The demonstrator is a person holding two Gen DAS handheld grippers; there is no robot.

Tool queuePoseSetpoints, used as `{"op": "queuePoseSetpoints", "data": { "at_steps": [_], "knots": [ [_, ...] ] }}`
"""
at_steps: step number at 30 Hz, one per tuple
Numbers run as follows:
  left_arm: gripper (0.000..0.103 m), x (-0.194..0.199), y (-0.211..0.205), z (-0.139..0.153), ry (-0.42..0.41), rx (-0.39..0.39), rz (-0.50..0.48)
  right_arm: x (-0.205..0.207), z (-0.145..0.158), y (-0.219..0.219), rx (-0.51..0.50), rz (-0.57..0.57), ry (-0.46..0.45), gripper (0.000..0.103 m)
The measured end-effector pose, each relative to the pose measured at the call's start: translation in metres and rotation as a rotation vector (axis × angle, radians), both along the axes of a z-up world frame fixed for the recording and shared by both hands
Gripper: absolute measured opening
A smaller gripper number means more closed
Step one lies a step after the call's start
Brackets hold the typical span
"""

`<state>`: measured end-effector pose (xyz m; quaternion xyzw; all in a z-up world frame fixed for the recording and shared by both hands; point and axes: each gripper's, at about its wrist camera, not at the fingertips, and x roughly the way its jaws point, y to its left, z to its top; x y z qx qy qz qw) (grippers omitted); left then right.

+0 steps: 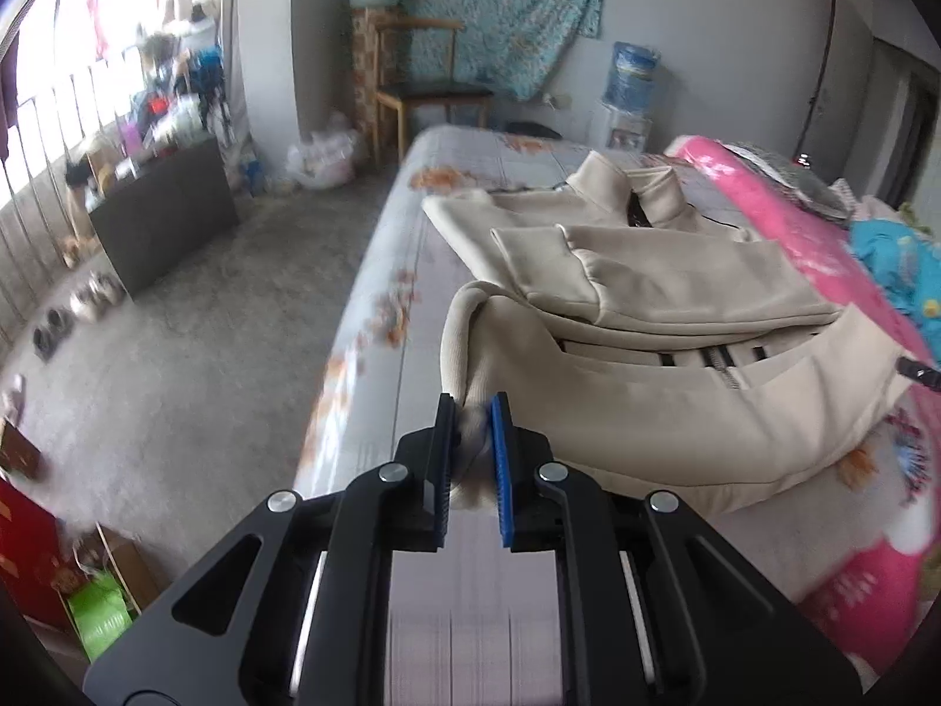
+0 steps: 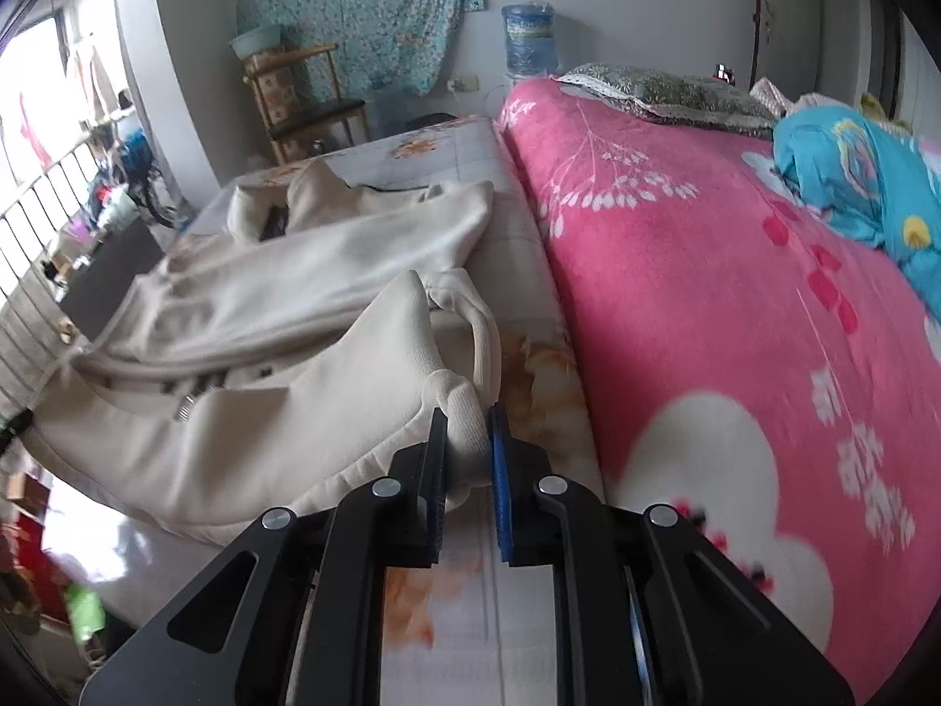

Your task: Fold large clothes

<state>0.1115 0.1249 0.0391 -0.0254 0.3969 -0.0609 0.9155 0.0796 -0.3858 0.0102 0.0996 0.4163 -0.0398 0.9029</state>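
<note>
Your left gripper point(image 1: 475, 412) clamped the beige jacket point(image 1: 676, 317) hem, jaws narrow on fabric, your right gripper point(image 2: 467, 423) pinched the opposite corner — jacket point(image 2: 282, 306) lay on the bed point(image 1: 376, 270), beside the pink blanket point(image 2: 706, 270).

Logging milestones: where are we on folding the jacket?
Done: both sleeves look folded in across the front of the cream jacket, which lies on the bed. In hand: the left gripper and right gripper are each shut on a bottom hem corner, lifted. Left: carry the hem up toward the collar, lay it flat and let go.
</note>
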Motion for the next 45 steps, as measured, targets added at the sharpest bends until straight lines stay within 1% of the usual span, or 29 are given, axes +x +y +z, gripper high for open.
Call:
{"op": "queuePoseSetpoints", "data": {
  "at_steps": [3,4,5,6,7,8,9,10,11,13,14,17,18,20,22,24,25,26,27,28,29,31,34,35,37,38,40,43,45],
  "knots": [
    [0.013,-0.022,0.024,-0.012,0.090,-0.082,0.012,-0.022,-0.015,-0.008,0.043,-0.003,0.040,0.014],
    [0.014,-0.026,0.034,-0.025,0.140,-0.121,0.019,-0.025,-0.023,-0.011,0.049,-0.002,0.065,0.017],
    [0.014,-0.028,0.040,-0.034,0.165,-0.126,0.035,-0.026,-0.032,-0.013,0.040,-0.012,0.095,0.024],
    [0.014,-0.031,0.048,-0.042,0.179,-0.093,0.087,-0.027,-0.041,-0.017,0.010,-0.049,0.136,0.027],
    [0.013,-0.032,0.053,-0.045,0.181,-0.074,0.119,-0.028,-0.043,-0.020,-0.003,-0.076,0.154,0.031],
    [0.014,-0.035,0.061,-0.044,0.170,-0.080,0.143,-0.030,-0.041,-0.022,0.008,-0.088,0.145,0.035],
    [0.014,-0.036,0.064,-0.040,0.154,-0.089,0.150,-0.035,-0.034,-0.022,0.035,-0.100,0.109,0.035],
    [0.017,-0.042,0.066,-0.030,0.100,-0.091,0.154,-0.038,-0.026,-0.020,0.053,-0.098,0.074,0.036],
    [0.026,-0.046,0.065,-0.024,0.065,-0.084,0.142,-0.041,-0.015,-0.014,0.064,-0.080,0.028,0.041],
    [0.031,-0.050,0.047,-0.010,0.001,-0.069,0.066,-0.038,-0.004,0.001,0.072,-0.034,-0.017,0.051],
    [0.035,-0.049,0.039,-0.009,-0.002,-0.078,0.029,-0.030,-0.002,0.017,0.090,0.024,-0.019,0.055],
    [0.046,-0.041,-0.003,-0.015,0.045,-0.142,-0.136,-0.003,-0.007,0.055,0.106,0.153,0.023,0.058],
    [0.046,-0.038,-0.023,-0.022,0.070,-0.149,-0.191,0.005,-0.013,0.073,0.102,0.196,0.042,0.058],
    [0.046,-0.035,-0.052,-0.032,0.096,-0.144,-0.250,0.020,-0.026,0.096,0.119,0.235,0.085,0.058],
    [0.045,-0.029,-0.081,-0.046,0.119,-0.110,-0.307,0.030,-0.035,0.110,0.133,0.246,0.114,0.058],
    [0.037,-0.028,-0.098,-0.056,0.117,-0.052,-0.326,0.040,-0.047,0.122,0.113,0.257,0.145,0.058],
    [0.023,-0.026,-0.109,-0.062,0.119,0.000,-0.339,0.043,-0.052,0.127,0.095,0.265,0.160,0.055],
    [0.009,-0.023,-0.115,-0.068,0.122,0.031,-0.343,0.044,-0.055,0.130,0.088,0.272,0.170,0.040],
    [0.004,-0.022,-0.121,-0.074,0.118,0.076,-0.332,0.047,-0.061,0.133,0.078,0.281,0.193,0.030],
    [0.000,-0.024,-0.123,-0.072,0.097,0.095,-0.332,0.048,-0.065,0.136,0.067,0.285,0.209,0.011],
    [0.000,-0.025,-0.123,-0.072,0.091,0.111,-0.339,0.048,-0.065,0.136,0.061,0.288,0.207,0.007],
    [0.000,-0.027,-0.124,-0.067,0.064,0.139,-0.346,0.047,-0.054,0.137,0.040,0.287,0.169,0.005],
    [0.000,-0.033,-0.118,-0.029,-0.101,0.177,-0.323,0.046,-0.020,0.134,0.046,0.269,0.069,0.005],
    [0.000,-0.032,-0.117,-0.019,-0.134,0.189,-0.308,0.049,-0.014,0.134,0.041,0.269,0.048,0.004],
    [0.000,-0.024,-0.114,-0.013,-0.155,0.201,-0.285,0.057,-0.017,0.138,0.010,0.265,0.040,0.004],
    [0.000,-0.017,-0.114,-0.018,-0.135,0.203,-0.277,0.062,-0.022,0.139,0.005,0.263,0.050,0.001],
    [0.000,-0.007,-0.111,-0.029,-0.065,0.161,-0.285,0.070,-0.030,0.138,0.019,0.259,0.069,0.001],
    [0.000,-0.004,-0.105,-0.037,0.027,0.079,-0.322,0.073,-0.031,0.135,0.024,0.249,0.082,0.001],
    [0.004,-0.008,-0.097,-0.041,0.089,0.011,-0.348,0.073,-0.033,0.129,0.074,0.259,0.112,0.001]
  ]
}}
